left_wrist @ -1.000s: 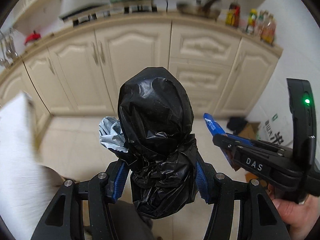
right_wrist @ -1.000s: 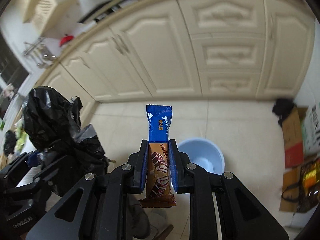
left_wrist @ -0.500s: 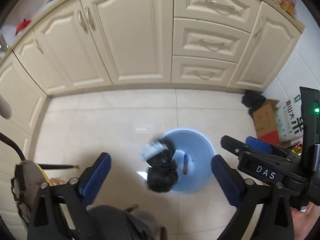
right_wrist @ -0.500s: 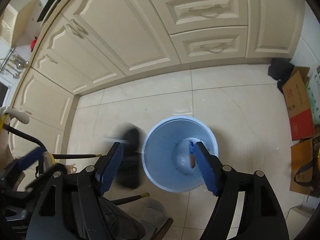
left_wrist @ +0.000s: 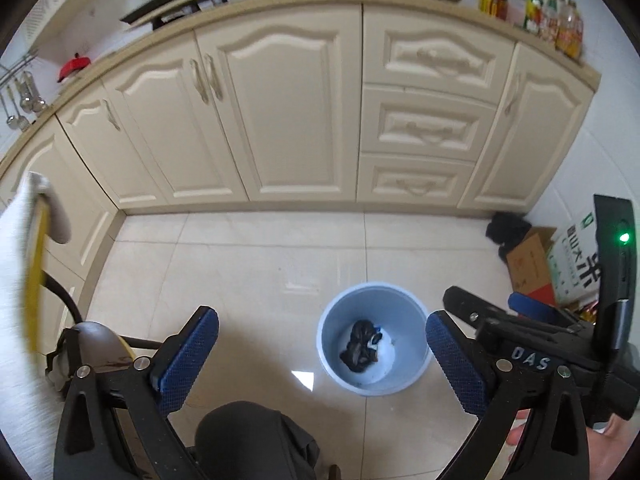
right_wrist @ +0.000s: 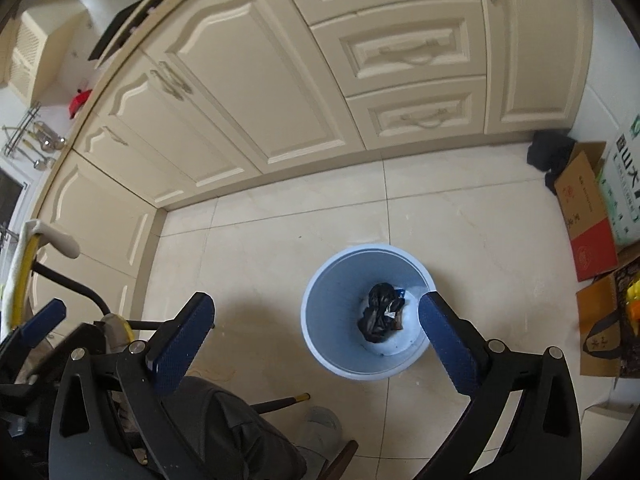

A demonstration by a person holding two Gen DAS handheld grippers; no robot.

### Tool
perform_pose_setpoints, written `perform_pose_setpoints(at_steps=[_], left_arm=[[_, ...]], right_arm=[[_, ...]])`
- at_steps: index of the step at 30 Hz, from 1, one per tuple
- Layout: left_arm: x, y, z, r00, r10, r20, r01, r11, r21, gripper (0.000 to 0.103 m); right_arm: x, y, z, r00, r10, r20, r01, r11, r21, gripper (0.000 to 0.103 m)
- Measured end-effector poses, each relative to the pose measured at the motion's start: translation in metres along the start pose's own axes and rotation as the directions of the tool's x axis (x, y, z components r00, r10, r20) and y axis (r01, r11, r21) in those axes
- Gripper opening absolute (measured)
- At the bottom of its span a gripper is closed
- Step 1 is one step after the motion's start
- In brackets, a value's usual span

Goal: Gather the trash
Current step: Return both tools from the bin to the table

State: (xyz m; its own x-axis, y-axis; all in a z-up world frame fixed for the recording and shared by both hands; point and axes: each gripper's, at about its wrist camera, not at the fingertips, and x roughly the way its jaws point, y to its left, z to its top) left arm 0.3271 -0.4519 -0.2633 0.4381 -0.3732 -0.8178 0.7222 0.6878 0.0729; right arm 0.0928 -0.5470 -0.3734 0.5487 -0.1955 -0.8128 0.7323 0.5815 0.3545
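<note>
Gaping right tongs (right_wrist: 316, 342) above bin (right_wrist: 320, 344) with black bag (right_wrist: 378, 312)

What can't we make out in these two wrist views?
- Snack wrapper in the blue bin: both views, mostly hidden under the black bag, too small to read.
- Cardboard boxes: cut off by the right edge.
- Right gripper in the left view: its far finger is hidden behind its own body.

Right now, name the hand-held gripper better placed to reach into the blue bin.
Probably right. The right hand-held gripper sees the blue bin larger, one finger overlapping its rim; the left hand-held gripper sees it smaller. Both have just been opening, empty.
</note>
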Motion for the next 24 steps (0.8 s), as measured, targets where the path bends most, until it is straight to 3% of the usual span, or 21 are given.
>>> perform_pose_setpoints(at_steps=[2,11,16,23,24], left_arm=[[-0.019,0.011,-0.013,1.000,-0.001,0.030,0.002,1.000,-0.009,0.102],[-0.115,0.086,0.005,0.978,0.016,0.206,-0.005,0.998,-0.055,0.102],[-0.143,0.141,0.026,0.953,0.053,0.297,-0.020,0.994,-0.111,0.102],[-0.206,0.183,0.000,0.911,0.140,0.389,-0.066,0.978,-0.196,0.102],[-0.225,0.176,-0.022,0.905,0.153,0.397,-0.074,0.975,-0.208,0.102]], right_arm=[[-0.013,0.013,-0.001,1.000,-0.001,0.020,0.001,1.000,-0.020,0.103],[-0.093,0.099,-0.002,0.986,0.038,0.160,-0.014,0.989,-0.150,0.103],[-0.136,0.150,-0.007,0.969,0.080,0.235,-0.027,0.975,-0.220,0.103],[-0.175,0.224,-0.023,0.946,0.157,0.284,-0.052,0.937,-0.346,0.103],[-0.180,0.236,-0.026,0.942,0.175,0.287,-0.062,0.929,-0.365,0.103]])
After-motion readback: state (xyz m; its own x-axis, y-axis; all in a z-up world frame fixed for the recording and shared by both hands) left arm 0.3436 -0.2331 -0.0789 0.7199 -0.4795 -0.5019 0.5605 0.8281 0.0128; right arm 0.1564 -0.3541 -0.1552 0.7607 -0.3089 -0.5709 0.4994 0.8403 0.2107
